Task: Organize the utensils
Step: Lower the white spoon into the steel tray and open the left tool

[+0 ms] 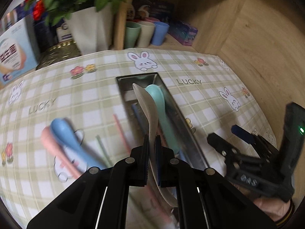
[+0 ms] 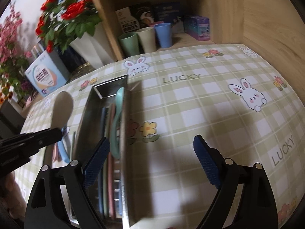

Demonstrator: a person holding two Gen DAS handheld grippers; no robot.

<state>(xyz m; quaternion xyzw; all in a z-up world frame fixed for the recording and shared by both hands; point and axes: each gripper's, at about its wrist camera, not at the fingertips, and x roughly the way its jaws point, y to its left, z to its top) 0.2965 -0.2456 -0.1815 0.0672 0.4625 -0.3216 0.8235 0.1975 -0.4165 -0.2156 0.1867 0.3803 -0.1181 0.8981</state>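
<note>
Beige spoon over metal tray; blue spoon beside

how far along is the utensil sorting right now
Partly done. The metal tray already holds a mint spoon and a few stick-like utensils. The left gripper is shut on a beige spoon over the tray; the right gripper is open and empty. Blue spoon, pink spoon and some sticks remain on the tablecloth.

A checked tablecloth printed with rabbits and flowers covers the table; behind it stands a light wooden shelf holding cups and boxes; beside it, a white pot of red flowers.
</note>
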